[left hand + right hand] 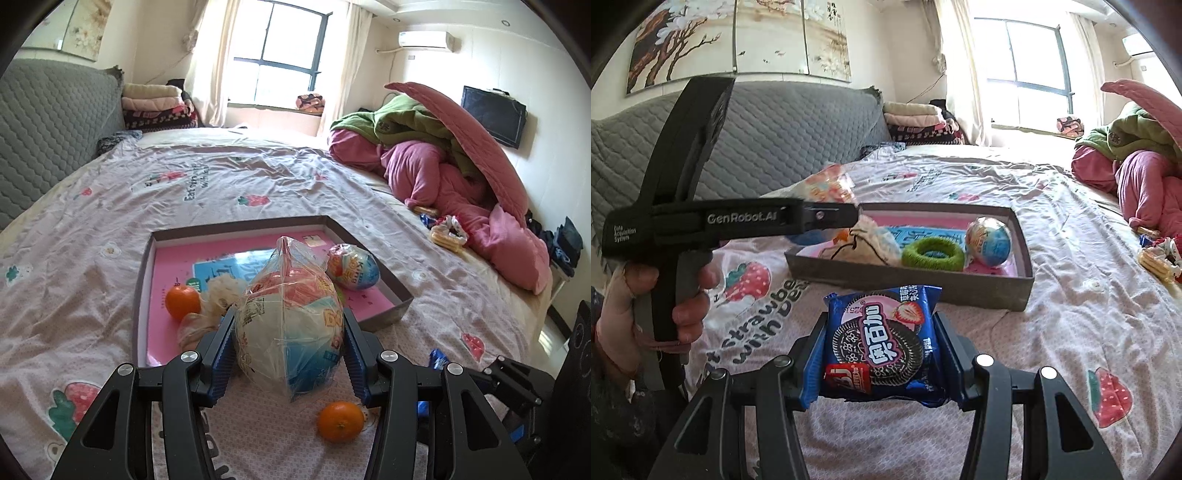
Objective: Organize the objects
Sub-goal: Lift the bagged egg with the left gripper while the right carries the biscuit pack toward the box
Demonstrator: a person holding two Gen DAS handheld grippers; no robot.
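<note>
Tools first: the left tool point(290, 341) stands about half open, its blue pads pressed on the two flanks of a plastic-wrapped toy egg point(290, 325), which it holds clear of the bed point(92, 206). The egg sits upright between the fingers, long axis roughly vertical, its twisted wrapper tip pointing up and away toward the window. It hangs over the near edge of a shallow grey tray point(402, 299) with a pink floor.

The right tool point(881, 354) is at much the same width, clamped on the side edges of a blue cookie packet point(881, 343). The packet stands on end, printed face toward the camera, long axis up, just short of the tray's near wall point(923, 291).

Inside the tray lie a second wrapped egg point(352, 269), an orange point(182, 302), a green ring point(932, 254) and a pale pouch point(871, 242). Another orange point(340, 421) rests on the bed below the left tool.

A hand point(646, 314) grips the left tool's handle.
</note>
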